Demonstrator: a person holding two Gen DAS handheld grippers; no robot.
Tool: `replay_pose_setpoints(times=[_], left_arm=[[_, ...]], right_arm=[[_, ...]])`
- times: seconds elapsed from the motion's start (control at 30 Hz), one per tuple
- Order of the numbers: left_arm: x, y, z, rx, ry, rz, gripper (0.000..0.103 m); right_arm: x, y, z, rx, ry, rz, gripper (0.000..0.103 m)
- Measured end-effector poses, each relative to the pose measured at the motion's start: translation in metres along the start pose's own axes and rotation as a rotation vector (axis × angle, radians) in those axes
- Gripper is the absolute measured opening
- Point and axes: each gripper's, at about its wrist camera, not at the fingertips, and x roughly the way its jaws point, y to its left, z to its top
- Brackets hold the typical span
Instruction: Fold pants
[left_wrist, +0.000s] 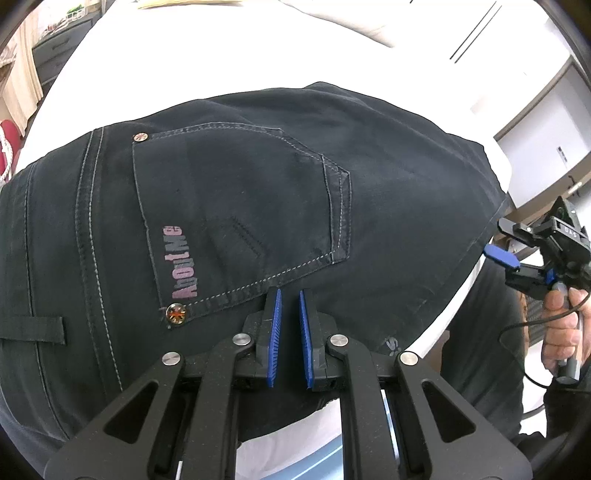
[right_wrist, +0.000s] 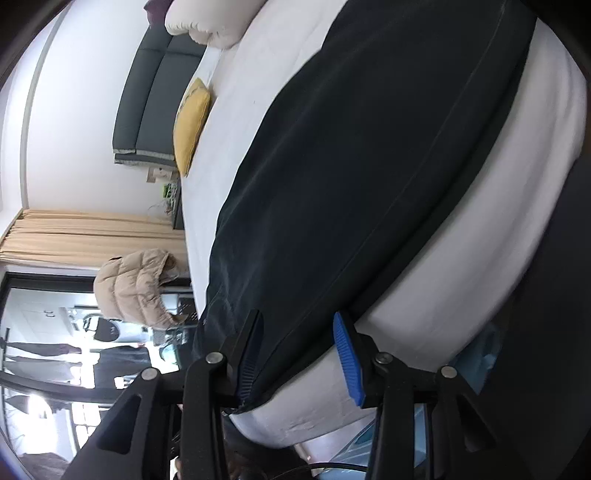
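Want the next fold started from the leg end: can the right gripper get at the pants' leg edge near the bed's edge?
Probably yes. The right gripper is open, the pants leg lying right ahead of its fingers on the bed, nothing in between.

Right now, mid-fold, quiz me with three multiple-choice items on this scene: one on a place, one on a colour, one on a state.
1. Where do the pants lie?
A. on a wooden floor
B. on the white bed
C. over a chair

2. What colour is the small cushion on the bed?
A. yellow
B. red
C. green

3. How do the right gripper jaws stand?
A. clamped on a pillow
B. shut tight
C. apart

Answers: 1 B, white sheet shows around the dark fabric; 2 A, it lies yellow near the headboard; 3 C, the right wrist view shows a wide gap between the blue pads.
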Motion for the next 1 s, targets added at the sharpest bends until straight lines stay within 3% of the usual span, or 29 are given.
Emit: replay_pose_setpoints(times=[0.27,0.37,0.43,0.47,0.77,1.0], left_arm=[[0.0,0.0,0.001,0.0,0.0,-0.002,0.01],[0.0,-0.002,0.001,0.004,0.0,0.002,0.01],[0.0,-0.002,0.0,0.003,0.0,0.001,0.01],[0.0,-0.002,0.0,0.005,0.001,0.002,0.01],[-0.001,-0.006,-0.001,0.026,0.011,0.009,0.01],[-0.003,-0.005,-0.004,0.021,0.0,0.01,0.01]], right_arm=[[0.021,-0.003,0.004,0.055,0.049,0.021,0.044],[0.03,-0.005,0.005,0.085,0.059,0.038,0.039],[0.026,-0.007,0.005,0.074,0.062,0.034,0.012],[0.028,-0.007,0.005,0.065,0.062,0.014,0.006],[0.012,-0.03,-0.006,0.094,0.003,-0.007,0.002],[0.01,-0.016,-0.014,0.026,-0.02,-0.088,0.002]])
